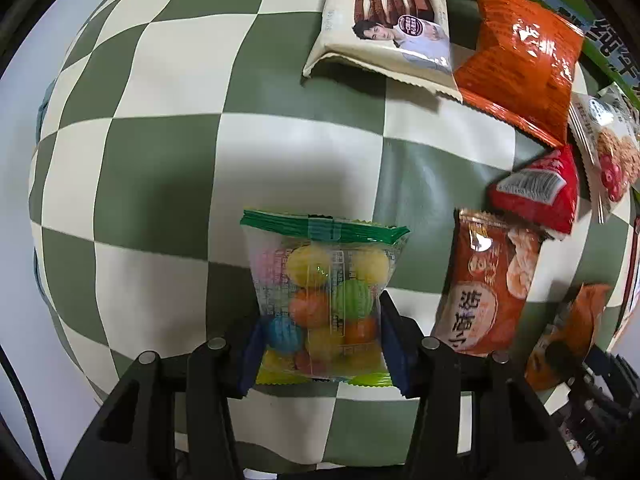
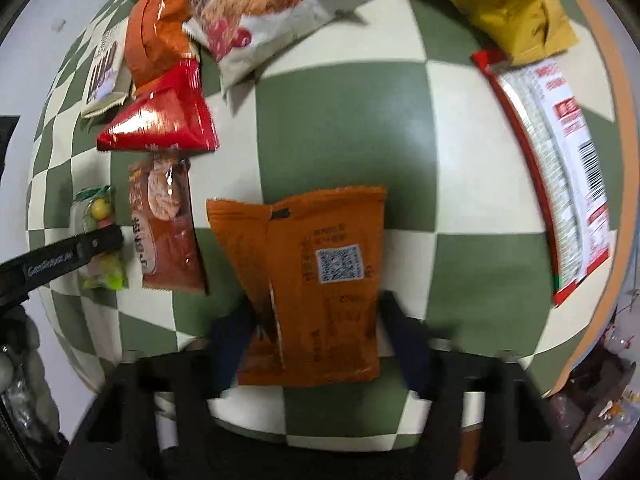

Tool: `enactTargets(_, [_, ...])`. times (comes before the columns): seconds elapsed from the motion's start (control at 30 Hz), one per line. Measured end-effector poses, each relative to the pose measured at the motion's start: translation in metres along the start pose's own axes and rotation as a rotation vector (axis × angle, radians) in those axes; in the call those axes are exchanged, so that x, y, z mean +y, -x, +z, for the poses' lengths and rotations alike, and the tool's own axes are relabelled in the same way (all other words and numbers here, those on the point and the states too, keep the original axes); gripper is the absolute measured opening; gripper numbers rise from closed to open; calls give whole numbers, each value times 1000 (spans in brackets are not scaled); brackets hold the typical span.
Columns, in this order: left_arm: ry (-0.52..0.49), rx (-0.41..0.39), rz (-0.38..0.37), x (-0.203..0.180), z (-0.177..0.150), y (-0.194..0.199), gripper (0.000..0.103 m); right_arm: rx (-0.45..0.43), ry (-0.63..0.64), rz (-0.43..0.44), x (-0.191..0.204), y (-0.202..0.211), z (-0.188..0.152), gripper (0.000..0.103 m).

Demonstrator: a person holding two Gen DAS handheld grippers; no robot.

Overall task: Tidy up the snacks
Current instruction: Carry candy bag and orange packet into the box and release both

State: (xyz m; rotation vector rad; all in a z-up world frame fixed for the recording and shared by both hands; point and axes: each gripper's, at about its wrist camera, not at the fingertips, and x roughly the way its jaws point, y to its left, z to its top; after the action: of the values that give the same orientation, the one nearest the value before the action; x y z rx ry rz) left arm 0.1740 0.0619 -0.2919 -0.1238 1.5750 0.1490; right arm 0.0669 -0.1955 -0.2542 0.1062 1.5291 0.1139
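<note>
My left gripper (image 1: 322,320) is shut on a clear bag of coloured candy balls (image 1: 324,292) with a green top seal, holding it over the green and cream checkered cloth (image 1: 160,168). The same candy bag (image 2: 100,240) and the left gripper's finger show in the right wrist view at the left. My right gripper (image 2: 316,316) is shut on an orange snack packet (image 2: 312,276) with a QR code, seen back side up. That packet and gripper show at the lower right edge of the left wrist view (image 1: 568,332).
A brown biscuit packet (image 1: 484,280), a red packet (image 1: 536,192), an orange packet (image 1: 520,52), a wafer packet (image 1: 388,20) and an oat cookie packet (image 1: 608,148) lie in a row. A yellow bag (image 2: 508,4) and a long red-and-white pack (image 2: 560,160) lie at the right.
</note>
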Motion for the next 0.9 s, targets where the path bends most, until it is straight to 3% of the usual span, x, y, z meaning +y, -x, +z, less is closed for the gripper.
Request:
enactTargets(0.27, [2, -38, -71, -8, -21, 38, 48, -44, 21, 47, -9, 34, -1, 53])
enactTargets(0.5, [-41, -177, -208, -48, -13, 128, 48, -135, 12, 169, -36, 111, 25, 52])
enactTargets(0.67, [-107, -281, -311, -79, 33, 198, 48, -260, 18, 222, -51, 183, 68, 52])
enactTargets(0.83, [-165, -378, -310, -110, 96, 240, 48, -362, 18, 214, -69, 239, 129, 52])
enactTargets(0.9, [-183, -398, -276, -121, 127, 246, 48, -395, 13, 187, -64, 241, 161, 52])
